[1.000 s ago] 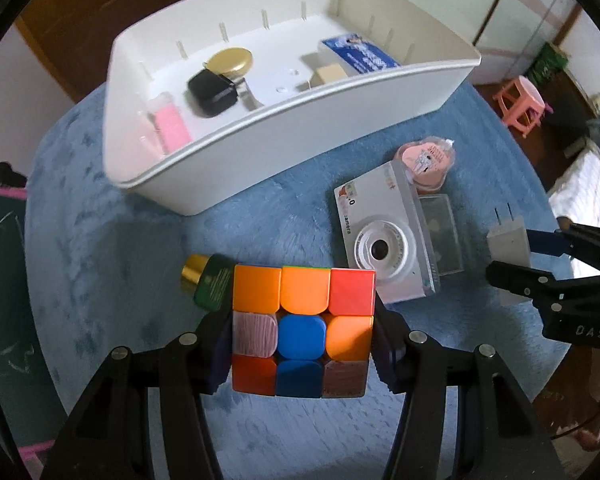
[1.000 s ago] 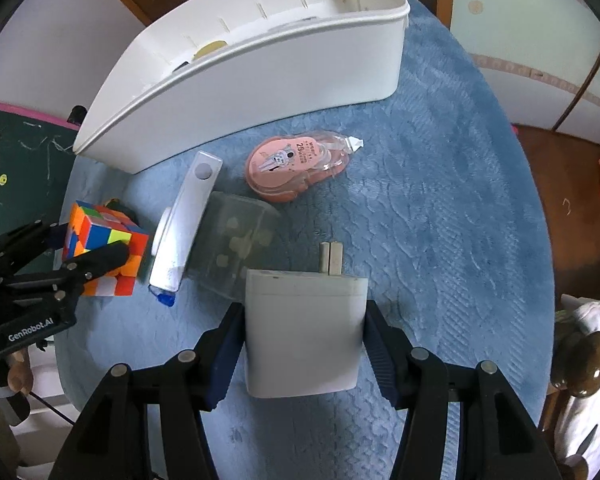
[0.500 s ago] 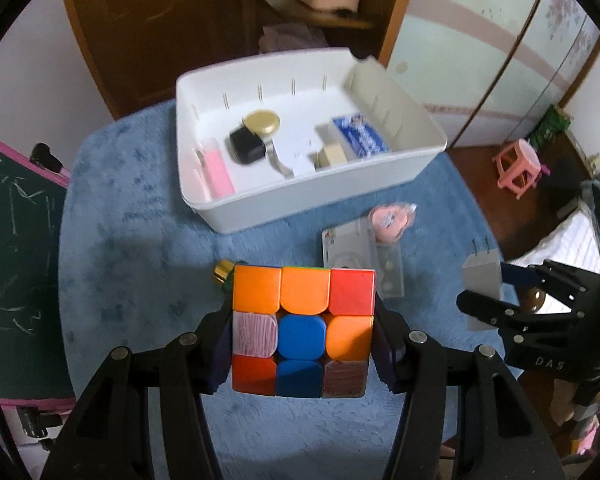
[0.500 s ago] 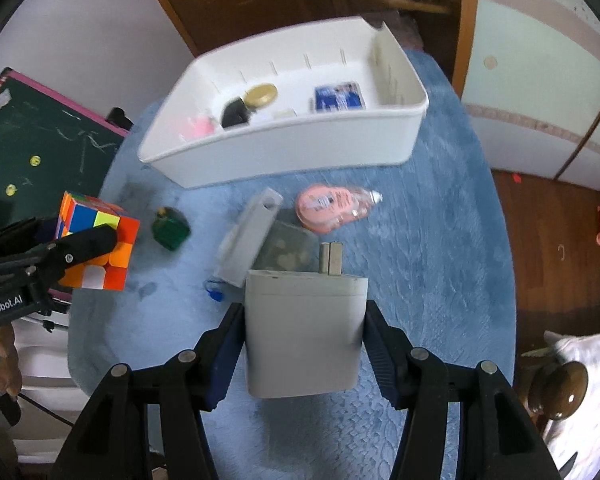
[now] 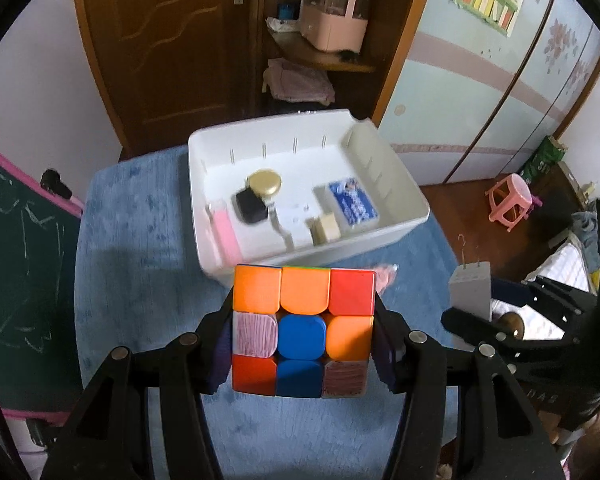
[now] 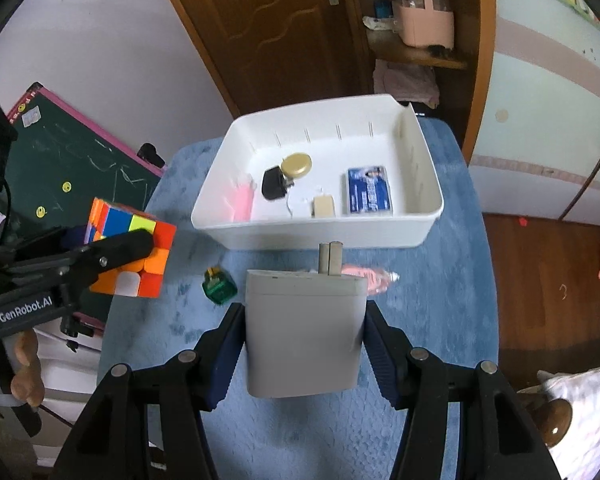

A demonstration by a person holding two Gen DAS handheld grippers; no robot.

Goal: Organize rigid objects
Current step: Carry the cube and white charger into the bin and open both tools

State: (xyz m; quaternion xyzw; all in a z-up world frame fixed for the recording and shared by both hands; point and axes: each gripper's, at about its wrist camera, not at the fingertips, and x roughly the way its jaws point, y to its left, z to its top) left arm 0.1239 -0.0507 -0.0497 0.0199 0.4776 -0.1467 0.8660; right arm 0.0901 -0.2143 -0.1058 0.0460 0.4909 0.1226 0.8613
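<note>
Home bedroom: wardrobe (image 5: pixel 500 92), wooden door (image 5: pixel 172 40)

One puzzle cube (image 5: pixel 303 330), one charger (image 6: pixel 305 332), one bin (image 6: pixel 428 216), two grippers

Brown wood door (image 5: pixel 172 52) far, open shelf (image 5: pixel 324 60) beside it; pale wardrobe (image 5: pixel 480 92) right; wood floor (image 6: pixel 540 280); chalkboard (image 6: pixel 72 168) left.

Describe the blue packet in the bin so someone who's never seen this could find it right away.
Find the white bin at the far end of the blue mat. The blue packet lies flat near its right wall, beside a small beige block. It is the only blue thing inside.
</note>
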